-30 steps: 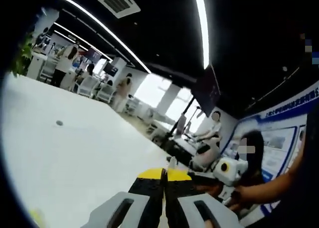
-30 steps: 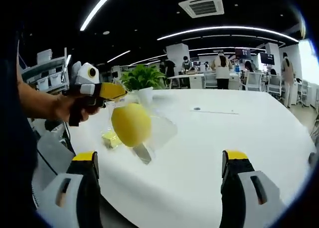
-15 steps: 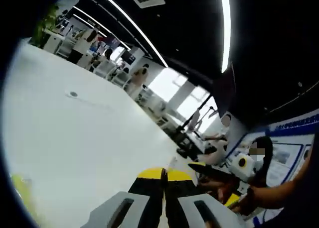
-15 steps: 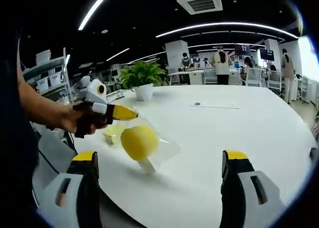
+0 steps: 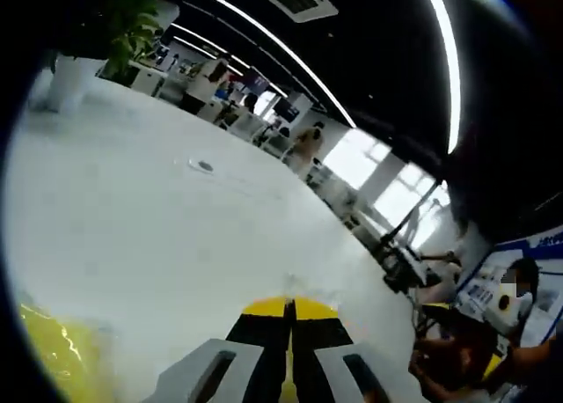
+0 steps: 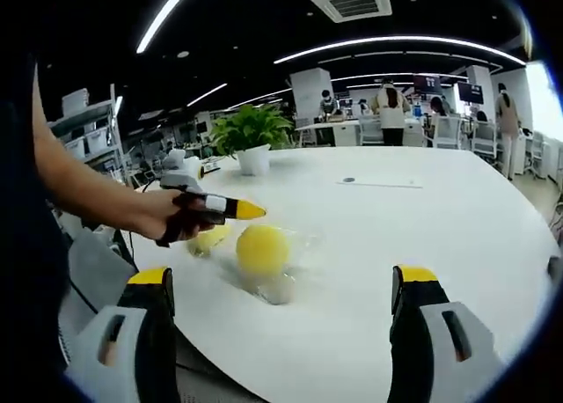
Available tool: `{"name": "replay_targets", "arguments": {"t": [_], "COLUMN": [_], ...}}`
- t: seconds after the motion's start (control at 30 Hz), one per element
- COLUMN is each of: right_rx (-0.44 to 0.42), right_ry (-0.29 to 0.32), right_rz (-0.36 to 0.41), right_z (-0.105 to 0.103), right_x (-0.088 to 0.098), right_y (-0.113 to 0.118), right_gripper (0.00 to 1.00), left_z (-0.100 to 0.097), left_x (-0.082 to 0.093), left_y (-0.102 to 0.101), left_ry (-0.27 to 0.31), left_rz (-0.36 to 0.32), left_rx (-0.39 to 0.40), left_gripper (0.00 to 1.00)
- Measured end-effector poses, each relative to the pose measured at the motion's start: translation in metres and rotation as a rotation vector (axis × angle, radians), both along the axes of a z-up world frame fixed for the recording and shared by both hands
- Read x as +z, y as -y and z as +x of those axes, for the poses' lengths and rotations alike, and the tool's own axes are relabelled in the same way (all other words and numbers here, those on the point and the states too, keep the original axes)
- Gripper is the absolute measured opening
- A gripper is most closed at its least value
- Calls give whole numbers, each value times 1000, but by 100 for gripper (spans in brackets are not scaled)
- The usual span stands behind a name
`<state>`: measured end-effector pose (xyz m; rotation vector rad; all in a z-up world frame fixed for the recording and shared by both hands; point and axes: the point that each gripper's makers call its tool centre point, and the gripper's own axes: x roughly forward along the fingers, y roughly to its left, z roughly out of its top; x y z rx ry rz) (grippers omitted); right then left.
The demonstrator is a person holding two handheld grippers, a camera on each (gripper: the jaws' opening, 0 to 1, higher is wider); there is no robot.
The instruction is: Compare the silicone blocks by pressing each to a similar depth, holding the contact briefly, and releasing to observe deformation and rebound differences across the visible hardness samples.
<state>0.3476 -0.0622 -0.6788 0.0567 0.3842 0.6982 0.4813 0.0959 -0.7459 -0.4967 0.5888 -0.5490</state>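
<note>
A round yellow silicone sample (image 6: 262,248) in a clear plastic bag (image 6: 290,245) rests on the white table (image 6: 422,236). Just left of it lies a second yellow sample (image 6: 209,238). In the right gripper view a hand holds my left gripper (image 6: 249,211) just above the bagged sample, its yellow jaws pressed together on the bag's top edge. In the left gripper view my left gripper (image 5: 289,310) is shut, a wisp of clear plastic at its tips, and a yellow sample (image 5: 53,359) shows at the lower left. My right gripper (image 6: 282,276) stands open, nearer than the samples, holding nothing.
A potted green plant (image 6: 251,132) stands at the table's far left, also seen as the plant (image 5: 123,33) in the left gripper view. A thin paper strip (image 6: 378,185) lies farther back. People and desks (image 6: 391,126) fill the room behind. The table's near edge (image 6: 264,385) runs below.
The left gripper has come down with the bag: the yellow sample, hanging in the air a second ago, now rests on the table. The right gripper has stayed open and almost still.
</note>
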Motion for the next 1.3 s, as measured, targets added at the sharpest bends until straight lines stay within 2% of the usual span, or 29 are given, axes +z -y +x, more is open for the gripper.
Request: {"name": "replay_targets", "arguments": {"t": [0.17,0.2,0.27,0.37,0.47,0.5,0.63,0.73,0.87,1.13,1.23,1.27,1.3], "right_rx": [-1,1,-4,-17,-18,-17,-14,-15,-10,-1,3,3,1], "right_ry": [-17,-21,-15,-17,-12,-12,-14,-22,-30,-30,-31,-37,-48], "right_rz": [-9,-7,6,6,4,1,-5,-3,-1,-1,6,5,4], "right_z": [-2,-3,-2,0,0,0,0,0,-1,1,0,1,1], "right_x": [-4,-5,-1,-1,0,0,-2,-3,-6,-5,-4,-6,-8], "right_y": [0,0,0,2,3,2,2,2,-1,-4,-5,-5,-5], "right_gripper": [96,96,96,96,96,96,96,96,96,96,96,96,96], "left_z": [7,9,10,10,10,11,12,12,12,8,7,7,10], "left_x": [-16,-16,-19,-29,-34,-36,-40,-41,-42,-43,-40,-38,-33], "left_y": [-5,-3,-2,-1,-1,-3,-3,-1,2,6,6,5,1], "left_ry": [-41,-69,-59,-87,-87,-76,-83,-73,-65,-88,-79,-72,-1], "left_rz": [2,-54,-41,-28,-4,23,26,63,78,56,64,73,155], "left_rx": [44,70,63,63,60,48,45,30,21,28,18,20,7], "left_gripper": [0,0,0,0,0,0,0,0,0,1,7,14,22]}}
